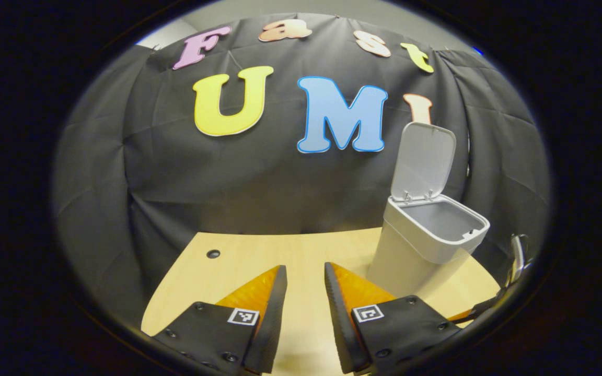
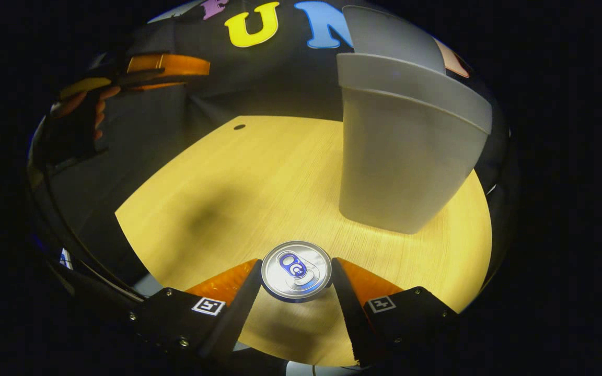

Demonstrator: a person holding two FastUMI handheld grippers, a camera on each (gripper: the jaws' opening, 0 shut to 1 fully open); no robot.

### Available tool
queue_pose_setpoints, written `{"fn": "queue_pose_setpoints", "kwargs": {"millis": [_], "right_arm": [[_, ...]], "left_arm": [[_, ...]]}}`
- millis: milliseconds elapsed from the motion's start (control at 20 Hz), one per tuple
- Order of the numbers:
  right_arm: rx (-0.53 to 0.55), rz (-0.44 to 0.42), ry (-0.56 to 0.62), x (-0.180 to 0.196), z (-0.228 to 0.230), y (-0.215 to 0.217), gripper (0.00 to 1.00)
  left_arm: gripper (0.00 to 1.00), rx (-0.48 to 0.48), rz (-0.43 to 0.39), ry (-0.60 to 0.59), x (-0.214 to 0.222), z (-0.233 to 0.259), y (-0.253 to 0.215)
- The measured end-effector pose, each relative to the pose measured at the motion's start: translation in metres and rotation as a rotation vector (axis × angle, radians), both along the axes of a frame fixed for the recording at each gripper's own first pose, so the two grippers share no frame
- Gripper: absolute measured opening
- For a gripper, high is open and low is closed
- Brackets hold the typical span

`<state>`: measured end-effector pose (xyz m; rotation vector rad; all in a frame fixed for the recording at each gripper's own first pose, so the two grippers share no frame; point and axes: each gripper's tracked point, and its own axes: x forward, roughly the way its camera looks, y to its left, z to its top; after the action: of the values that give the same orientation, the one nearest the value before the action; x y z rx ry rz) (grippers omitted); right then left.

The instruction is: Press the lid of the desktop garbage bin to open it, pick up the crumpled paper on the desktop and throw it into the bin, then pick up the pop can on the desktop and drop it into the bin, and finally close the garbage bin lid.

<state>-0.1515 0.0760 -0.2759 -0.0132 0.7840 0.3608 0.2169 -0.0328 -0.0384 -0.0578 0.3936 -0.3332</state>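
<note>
The white garbage bin (image 1: pixel 426 245) stands on the wooden desktop (image 1: pixel 301 256) with its lid (image 1: pixel 424 159) swung up and open. My left gripper (image 1: pixel 305 277) hovers open over the desk to the left of the bin, nothing between its fingers. In the right gripper view the pop can (image 2: pixel 296 270) stands upright, its silver top facing the camera. My right gripper (image 2: pixel 296 279) is shut on the can, a finger pressing each side. The bin (image 2: pixel 405 146) rises just beyond and to the right of the can.
A small round hole (image 1: pixel 213 254) sits in the desktop at the far left. The left gripper (image 2: pixel 168 65), held by a hand (image 2: pixel 79 112), shows at the upper left of the right gripper view. Black cloth closes off the back.
</note>
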Motion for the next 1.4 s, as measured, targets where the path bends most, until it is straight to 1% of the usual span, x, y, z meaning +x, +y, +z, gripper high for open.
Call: {"fn": "queue_pose_setpoints", "kwargs": {"millis": [150,250,300,450,500,550,600,650,800,850,900,950,1150,1400], "right_arm": [[0.044,0.001,-0.077,0.009,0.047,0.004,0.83],[0.084,-0.001,-0.142,0.016,0.085,0.005,0.83],[0.105,-0.003,-0.180,0.024,0.105,0.006,0.83],[0.156,-0.020,-0.299,0.044,0.165,0.005,0.83],[0.170,-0.031,-0.340,0.047,0.183,0.002,0.83],[0.188,-0.045,-0.381,0.054,0.202,-0.001,0.83],[0.206,-0.059,-0.418,0.063,0.220,-0.003,0.83],[0.227,-0.071,-0.451,0.070,0.236,-0.007,0.83],[0.251,-0.120,-0.541,0.087,0.270,-0.027,0.83],[0.248,-0.139,-0.561,0.095,0.277,-0.034,0.83],[0.244,-0.160,-0.575,0.103,0.281,-0.043,0.83],[0.242,-0.182,-0.584,0.109,0.284,-0.050,0.83],[0.203,-0.260,-0.596,0.133,0.284,-0.079,0.83],[0.139,-0.349,-0.519,0.169,0.256,-0.103,0.83]], "left_arm": [[0.45,-0.004,0.010,0.005,0.002,-0.004,0.005],[0.58,-0.004,0.012,0.005,0.003,-0.004,0.005],[0.51,-0.006,0.013,0.005,0.003,-0.005,0.004],[0.51,-0.011,0.008,0.006,0.003,-0.005,0.002],[0.58,-0.011,0.006,0.005,0.003,-0.005,0.001],[0.51,-0.011,0.005,0.003,0.002,-0.005,0.000],[0.51,-0.009,0.003,0.003,0.003,-0.005,-0.001],[0.44,-0.007,0.002,0.002,0.003,-0.004,0.000],[0.45,-0.001,0.000,-0.002,0.004,-0.003,-0.001],[0.45,-0.002,-0.001,-0.002,0.004,-0.002,-0.001],[0.51,-0.001,-0.002,-0.003,0.004,-0.002,-0.002],[0.45,0.000,-0.003,-0.003,0.003,-0.002,-0.001],[0.45,0.002,-0.005,-0.006,0.003,-0.001,-0.001],[0.45,-0.005,0.001,-0.003,0.000,0.000,0.001]]}}
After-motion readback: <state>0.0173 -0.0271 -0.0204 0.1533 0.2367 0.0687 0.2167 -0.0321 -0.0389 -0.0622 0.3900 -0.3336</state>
